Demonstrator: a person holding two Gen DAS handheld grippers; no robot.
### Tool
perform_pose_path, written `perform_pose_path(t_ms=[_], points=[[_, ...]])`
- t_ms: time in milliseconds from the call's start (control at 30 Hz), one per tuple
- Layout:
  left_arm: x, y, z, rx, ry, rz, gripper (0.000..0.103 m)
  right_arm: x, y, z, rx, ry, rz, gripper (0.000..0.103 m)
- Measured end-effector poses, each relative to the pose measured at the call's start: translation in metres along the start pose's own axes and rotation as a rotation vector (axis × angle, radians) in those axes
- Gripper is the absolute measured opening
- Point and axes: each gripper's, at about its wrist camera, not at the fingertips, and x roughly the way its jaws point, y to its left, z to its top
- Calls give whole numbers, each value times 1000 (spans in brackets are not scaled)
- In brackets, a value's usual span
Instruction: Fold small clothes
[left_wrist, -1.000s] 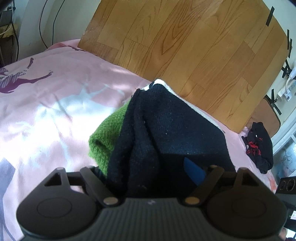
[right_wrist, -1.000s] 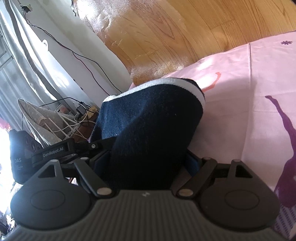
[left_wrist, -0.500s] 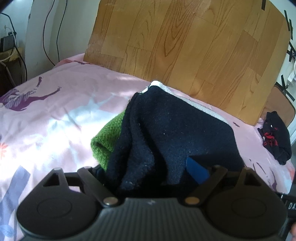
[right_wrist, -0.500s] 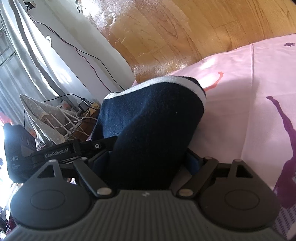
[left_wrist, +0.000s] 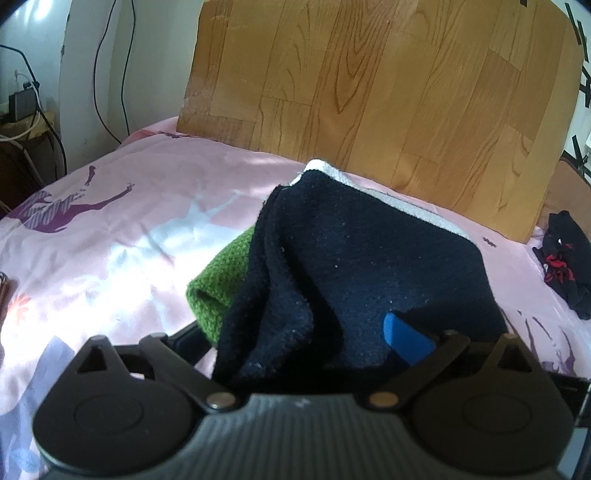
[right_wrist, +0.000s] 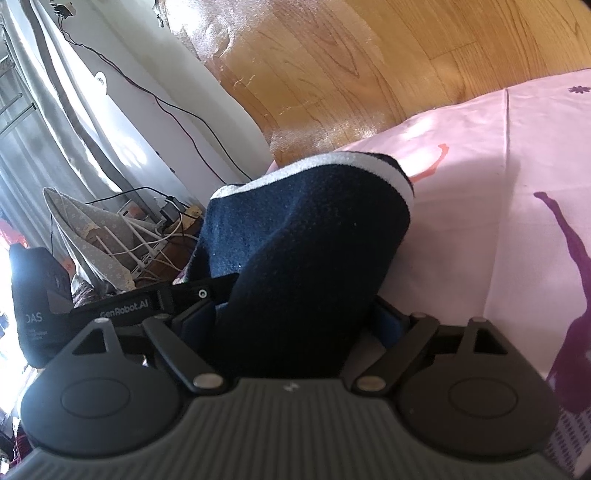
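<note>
Now your left gripper (left_wrist: 299, 343) and right gripper (right_wrist: 295, 317) both have their jaws wide apart, and they have just been opening, with the dark cloth (left_wrist: 354, 266) lying loose between them on the pink bed (left_wrist: 110, 236), partly over a green cloth (left_wrist: 218, 284). It looks soft, light and floppy, so it will sag and bunch up. Pinch it near the white edge (right_wrist: 332, 162), where it looks firmer

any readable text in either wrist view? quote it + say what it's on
"GenRobot.AI": white lettering on the black bar of the other gripper, right wrist view.
"DAS": on the dark housing at far left, right wrist view; first letter partly cut, smaller lines beneath too blurred to read.
Left wrist view: none readable.
</note>
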Motion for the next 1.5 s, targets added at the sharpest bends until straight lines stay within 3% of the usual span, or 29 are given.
perform_pose_path(t_ms=[867,1133,1500], points=[[-3,-7,-5,29,-29,27,103,-1,0,0,2,-1,-1,91],[-4,0,-15,1,-71,0,103,-1,-1,0,2,-2,-1,91],[-8,11,-19,-34,-41,-59,103,-2,0,-1,2,-8,-14,91]])
